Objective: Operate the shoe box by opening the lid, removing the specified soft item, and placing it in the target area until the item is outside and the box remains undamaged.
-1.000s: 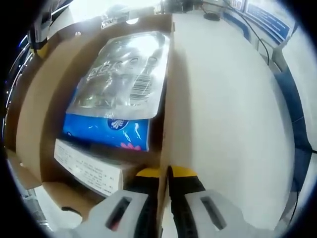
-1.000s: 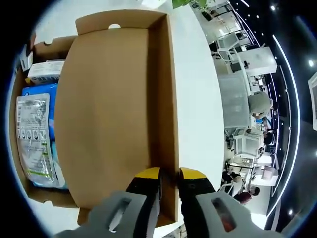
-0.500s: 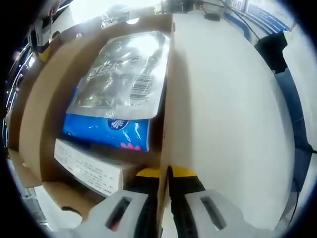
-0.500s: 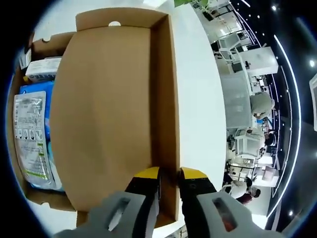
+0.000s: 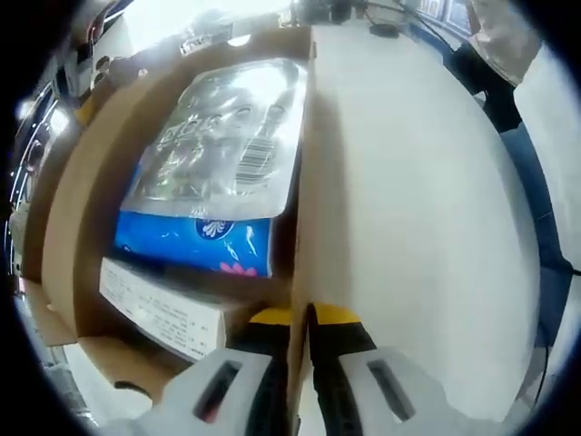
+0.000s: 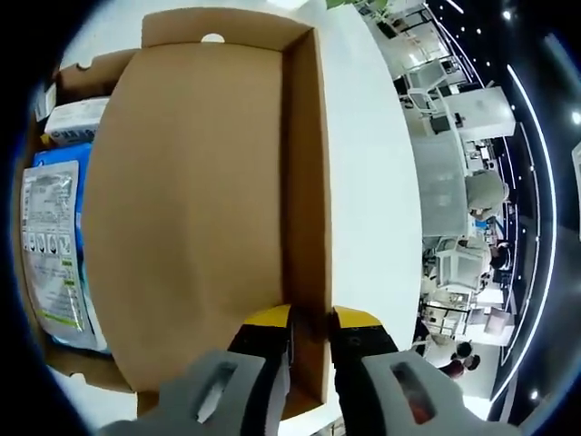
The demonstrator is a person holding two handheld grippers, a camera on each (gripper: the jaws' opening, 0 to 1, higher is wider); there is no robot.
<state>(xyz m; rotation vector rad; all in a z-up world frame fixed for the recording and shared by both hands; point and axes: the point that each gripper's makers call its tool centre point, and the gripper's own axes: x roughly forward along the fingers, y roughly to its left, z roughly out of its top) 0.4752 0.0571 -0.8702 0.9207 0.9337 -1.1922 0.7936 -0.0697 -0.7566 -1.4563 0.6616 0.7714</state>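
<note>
Evidently the silver pouch (image 5: 227,132) is light, limp, slippery: pinch its edge. Left gripper (image 5: 300,318) clamps box wall (image 5: 304,182); right gripper (image 6: 310,320) clamps lid rim (image 6: 309,182).

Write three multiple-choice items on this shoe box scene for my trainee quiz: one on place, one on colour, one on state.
1. Where does the silver pouch lie?
A. on the blue pack
B. on the table
C. on the lid

2. What colour are the jaw tips?
A. red
B. yellow
C. green

3. The lid is:
A. shut
B. open
C. torn off

Answers: 1 A, the pouch overlaps the blue pack inside the box. 2 B, both grippers show yellow tips. 3 B, the contents show and the right gripper clamps the lid's side wall.
</note>
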